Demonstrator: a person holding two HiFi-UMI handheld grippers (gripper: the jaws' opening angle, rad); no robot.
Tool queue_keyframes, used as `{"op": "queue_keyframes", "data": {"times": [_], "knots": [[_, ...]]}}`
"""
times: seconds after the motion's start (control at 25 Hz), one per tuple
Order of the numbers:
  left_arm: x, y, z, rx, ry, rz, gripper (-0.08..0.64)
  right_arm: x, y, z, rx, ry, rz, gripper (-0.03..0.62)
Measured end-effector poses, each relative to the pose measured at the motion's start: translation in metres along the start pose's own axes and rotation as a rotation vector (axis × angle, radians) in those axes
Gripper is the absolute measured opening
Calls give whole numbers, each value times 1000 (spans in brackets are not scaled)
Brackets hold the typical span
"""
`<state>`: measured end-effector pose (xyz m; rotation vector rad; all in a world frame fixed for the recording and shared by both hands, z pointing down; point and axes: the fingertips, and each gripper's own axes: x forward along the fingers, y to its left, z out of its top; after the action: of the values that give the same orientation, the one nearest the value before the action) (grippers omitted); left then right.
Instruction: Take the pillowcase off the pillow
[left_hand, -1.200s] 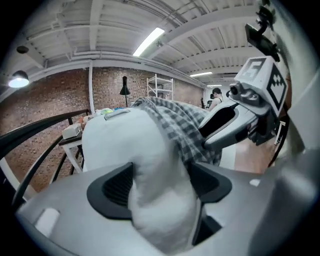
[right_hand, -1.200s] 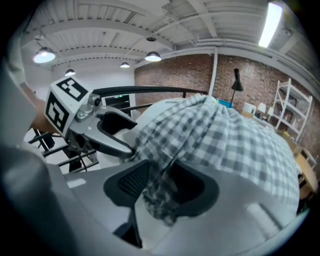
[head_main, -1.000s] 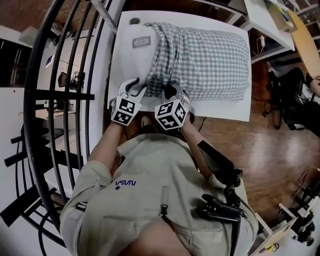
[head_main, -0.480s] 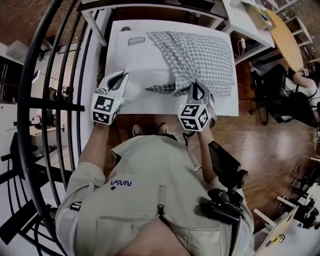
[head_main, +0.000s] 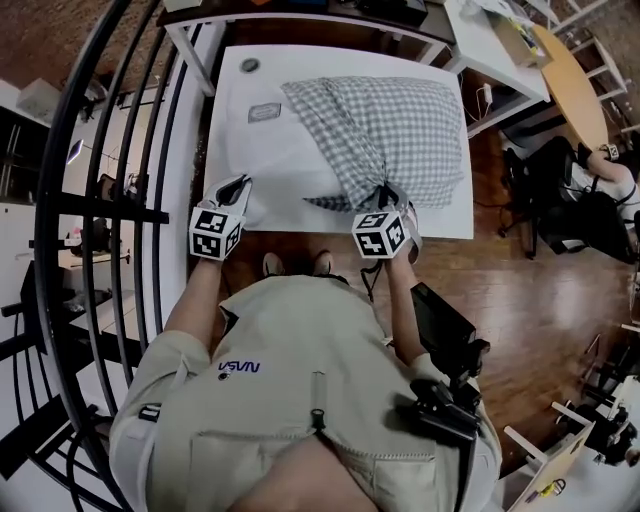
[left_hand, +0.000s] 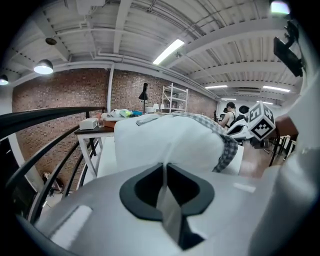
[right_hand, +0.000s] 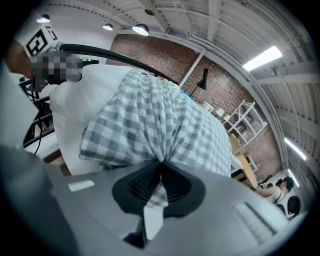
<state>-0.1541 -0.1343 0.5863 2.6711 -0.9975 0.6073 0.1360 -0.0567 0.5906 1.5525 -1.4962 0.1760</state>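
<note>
On the desk (head_main: 232, 110) the pillow (head_main: 285, 165) lies half bared, with the checked pillowcase (head_main: 400, 125) covering only its right part. The left claw (left_hand: 164, 167) has just been closing and pinches white pillow fabric at the near edge. The right claw (right_hand: 161, 167) is clamped tight on a bunched fold of pillowcase.
</note>
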Motion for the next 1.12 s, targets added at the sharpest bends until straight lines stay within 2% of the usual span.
{"op": "queue_keyframes", "data": {"times": [0.12, 0.28, 0.4, 0.6, 0.8, 0.96, 1.12], "knots": [[0, -7, -2, -9, -15, -5, 69, -6, -1, 4, 43, -36, 53, 17], [-24, -21, 24, -19, -61, -14, 166, -35, -4, 19, 166, -127, 181, 68], [-48, -30, 53, -24, -123, 14, 187, -66, -9, 41, 232, -238, 286, 135], [-41, -31, 101, 27, -162, 67, 238, -99, -39, 93, 259, -446, 340, 135], [-10, -14, 147, 97, -166, 119, 239, -87, -59, 148, 194, -539, 375, 135], [24, 7, 168, 126, -136, 83, 250, -65, -65, 207, 145, -582, 389, 135], [70, 27, 178, 109, -106, 44, 298, -26, -65, 263, 93, -554, 410, 135]]}}
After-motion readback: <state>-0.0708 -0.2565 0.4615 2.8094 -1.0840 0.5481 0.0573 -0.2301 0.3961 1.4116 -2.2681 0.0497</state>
